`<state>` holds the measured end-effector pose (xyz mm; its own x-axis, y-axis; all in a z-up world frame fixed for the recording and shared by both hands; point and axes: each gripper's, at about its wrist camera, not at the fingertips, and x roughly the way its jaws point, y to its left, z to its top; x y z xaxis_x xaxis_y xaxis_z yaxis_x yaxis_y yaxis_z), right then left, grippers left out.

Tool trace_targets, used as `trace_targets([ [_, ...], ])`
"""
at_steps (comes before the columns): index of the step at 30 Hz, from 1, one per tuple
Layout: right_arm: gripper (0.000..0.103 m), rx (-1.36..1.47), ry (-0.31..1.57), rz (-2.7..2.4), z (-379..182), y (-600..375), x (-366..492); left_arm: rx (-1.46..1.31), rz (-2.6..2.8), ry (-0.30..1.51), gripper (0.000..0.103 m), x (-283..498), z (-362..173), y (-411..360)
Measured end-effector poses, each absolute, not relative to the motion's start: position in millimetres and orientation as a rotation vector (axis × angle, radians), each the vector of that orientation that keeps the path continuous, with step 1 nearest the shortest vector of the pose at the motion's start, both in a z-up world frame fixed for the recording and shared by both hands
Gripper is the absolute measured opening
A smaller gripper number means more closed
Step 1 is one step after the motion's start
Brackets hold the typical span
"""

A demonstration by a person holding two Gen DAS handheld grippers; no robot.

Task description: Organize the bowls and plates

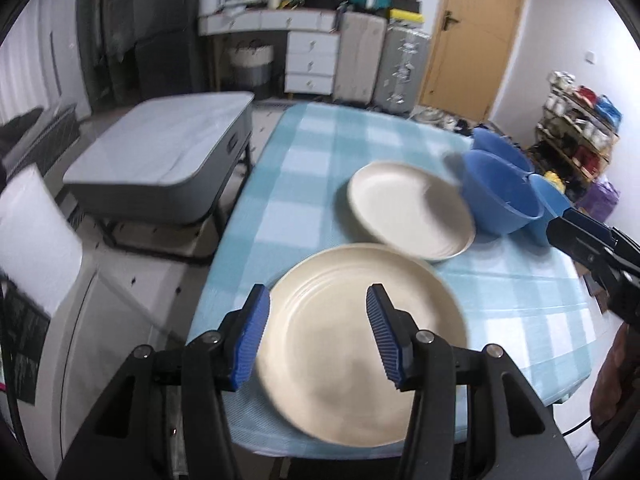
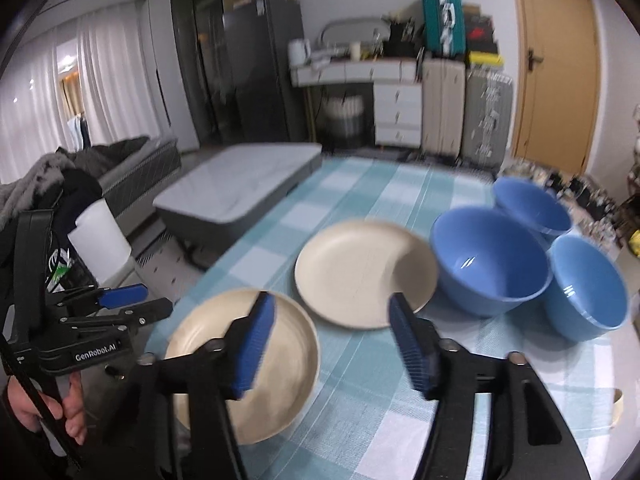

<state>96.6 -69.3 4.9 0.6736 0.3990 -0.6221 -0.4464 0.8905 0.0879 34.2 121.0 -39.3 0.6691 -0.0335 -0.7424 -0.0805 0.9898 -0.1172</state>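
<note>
On checked worktop (image 1: 320,152) near plate (image 1: 360,344) overhanging front edge, blurred; left claw (image 1: 318,320), right claw (image 2: 332,332) hovering open, holding nothing.

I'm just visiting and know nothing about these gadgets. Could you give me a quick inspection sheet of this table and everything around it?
Surface: table under a blue-and-white checked cloth.
Job's things: two cream plates, near plate and far plate, lying apart; three blue bowls, upright and empty, clustered beside the far plate.
Clutter: nothing seen on the table besides the dishes.
Grippers: left gripper open, above the near plate, nothing between its pads; right gripper open and empty, above the cloth.
Cables: one thin dark cable at the table's near right edge.
Surroundings: grey low table, white drawers, two suitcases, wooden door, cluttered shelf.
</note>
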Motion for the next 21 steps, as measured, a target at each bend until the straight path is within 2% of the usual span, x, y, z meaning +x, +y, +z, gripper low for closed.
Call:
trace_targets([
  [2, 0.088, -0.049, 0.632, 0.44, 15, -79, 87, -0.13, -0.004, 0.82, 0.054, 35, -32, 109],
  [4, 0.09, -0.011, 0.579, 0.418, 25, -92, 77, -0.118, -0.025, 0.806, 0.058, 36, -26, 98],
  [6, 0.093, 0.009, 0.548, 0.394, 30, -102, 70, -0.103, -0.044, 0.786, 0.074, 37, -19, 87],
  [11, 0.096, 0.052, 0.48, 0.343, 42, -126, 50, -0.074, -0.062, 0.696, 0.086, 33, 0, 66],
  [14, 0.099, 0.084, 0.444, 0.316, 46, -141, 40, -0.096, -0.046, 0.649, 0.101, 31, 9, 61],
  [21, 0.102, 0.058, 0.373, 0.297, 47, -156, 19, -0.155, -0.046, 0.596, 0.103, 28, 14, 55],
])
